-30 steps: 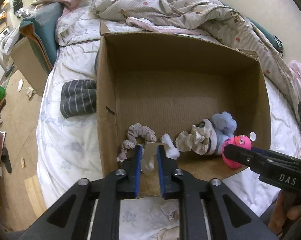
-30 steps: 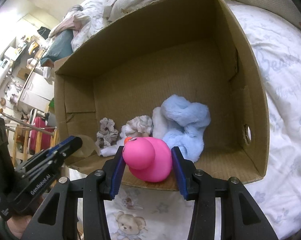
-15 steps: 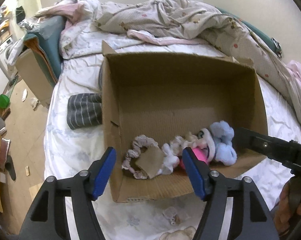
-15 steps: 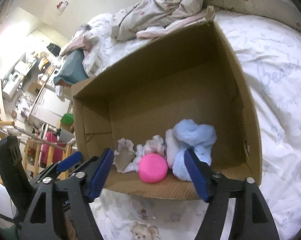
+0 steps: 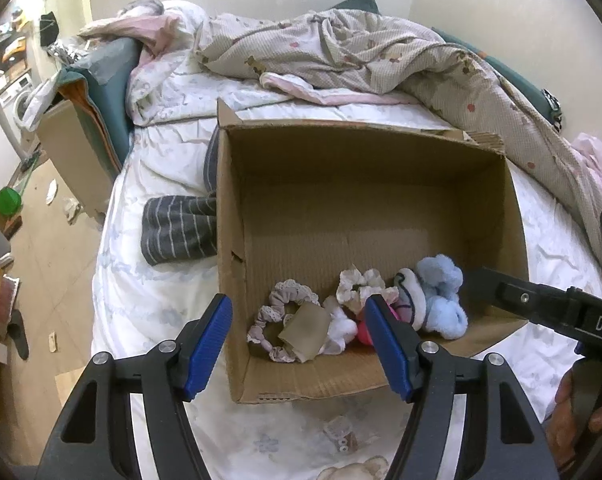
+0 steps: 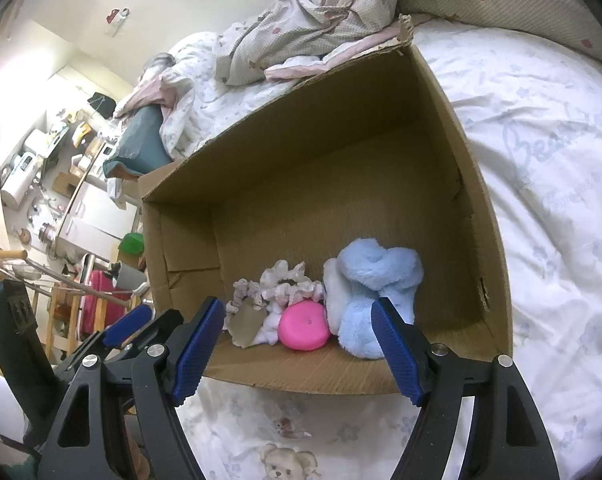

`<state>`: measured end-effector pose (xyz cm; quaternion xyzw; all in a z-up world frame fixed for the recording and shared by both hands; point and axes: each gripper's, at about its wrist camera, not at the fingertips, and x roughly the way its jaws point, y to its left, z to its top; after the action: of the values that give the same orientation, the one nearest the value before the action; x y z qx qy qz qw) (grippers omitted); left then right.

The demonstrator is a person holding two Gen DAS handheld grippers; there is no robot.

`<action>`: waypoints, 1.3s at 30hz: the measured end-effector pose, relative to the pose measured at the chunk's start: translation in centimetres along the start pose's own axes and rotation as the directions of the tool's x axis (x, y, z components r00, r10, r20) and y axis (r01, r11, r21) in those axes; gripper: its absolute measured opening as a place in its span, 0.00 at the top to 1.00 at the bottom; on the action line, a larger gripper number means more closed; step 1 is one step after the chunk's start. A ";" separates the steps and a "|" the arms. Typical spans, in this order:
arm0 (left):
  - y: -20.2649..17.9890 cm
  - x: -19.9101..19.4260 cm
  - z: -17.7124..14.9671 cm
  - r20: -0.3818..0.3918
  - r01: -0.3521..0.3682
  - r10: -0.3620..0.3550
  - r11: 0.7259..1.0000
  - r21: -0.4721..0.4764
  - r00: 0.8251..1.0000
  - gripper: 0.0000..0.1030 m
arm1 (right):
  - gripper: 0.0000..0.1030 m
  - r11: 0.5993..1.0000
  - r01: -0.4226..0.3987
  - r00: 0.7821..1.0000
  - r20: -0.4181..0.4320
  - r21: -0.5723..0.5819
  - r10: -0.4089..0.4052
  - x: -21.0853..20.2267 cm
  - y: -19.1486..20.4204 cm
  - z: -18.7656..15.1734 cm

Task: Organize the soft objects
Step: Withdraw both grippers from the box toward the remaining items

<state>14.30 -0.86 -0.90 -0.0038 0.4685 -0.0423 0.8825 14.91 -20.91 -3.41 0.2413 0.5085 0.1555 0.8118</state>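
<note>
Your left gripper point(image 5: 299, 344) jaws wide and empty above the brown cardboard box point(image 5: 381, 168) on the white bed sheet point(image 6: 549, 184), your right gripper point(image 6: 301, 348) also wide, holding nothing, round pink rubber toy point(image 6: 304, 325) inside the box near its front wall, touching the fluffy light-blue plush point(image 6: 375, 280) and the frilly cream scrunchie point(image 6: 287, 280)

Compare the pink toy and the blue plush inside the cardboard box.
The pink toy is smooth, rounded and vivid pink; the blue plush is fluffy, lumpy and pale blue. The pink toy looks smaller and sits lower; the blue plush rises taller beside it. Both rest along the near wall of the cardboard box, touching, neither gripped.
</note>
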 end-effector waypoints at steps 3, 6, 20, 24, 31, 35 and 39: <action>0.2 -0.5 -0.1 0.012 -0.005 0.006 1.000 -0.007 1.000 0.36 | 0.22 1.000 0.002 1.000 0.004 0.007 -0.002 -0.2 -0.1 -0.2; 0.3 -1.0 -0.4 0.016 -0.011 0.011 1.000 -0.015 1.000 0.36 | 0.22 1.000 0.011 1.000 0.006 0.009 -0.011 -0.5 -0.2 -0.5; 0.8 -3.4 -3.4 0.027 -0.047 0.048 0.998 -0.037 0.999 0.36 | 0.22 0.999 0.042 0.999 0.023 0.011 -0.043 -2.7 -0.4 -2.2; 0.9 -4.0 -4.0 0.038 -0.055 0.056 0.998 -0.034 0.998 0.36 | 0.22 0.999 0.050 0.998 0.024 0.017 -0.050 -3.2 -0.7 -2.9; 1.4 -4.5 -5.5 0.039 -0.068 0.070 0.997 -0.041 0.997 0.36 | 0.22 0.998 0.050 0.999 0.007 0.037 -0.051 -3.6 -1.1 -4.3; 2.2 -4.5 -6.6 0.041 -0.079 0.081 0.996 -0.050 0.996 0.36 | 0.22 0.998 0.058 0.998 -0.022 0.022 -0.058 -3.3 -1.3 -5.4; 3.1 -3.9 -7.5 0.015 -0.097 0.098 0.994 -0.044 0.995 0.36 | 0.22 0.996 0.085 0.995 -0.050 -0.034 -0.086 -2.9 -0.9 -5.8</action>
<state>6.13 2.82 -2.10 -0.0004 0.4613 0.0110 0.8872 8.46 -21.79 -3.88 0.2022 0.5365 0.1349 0.8081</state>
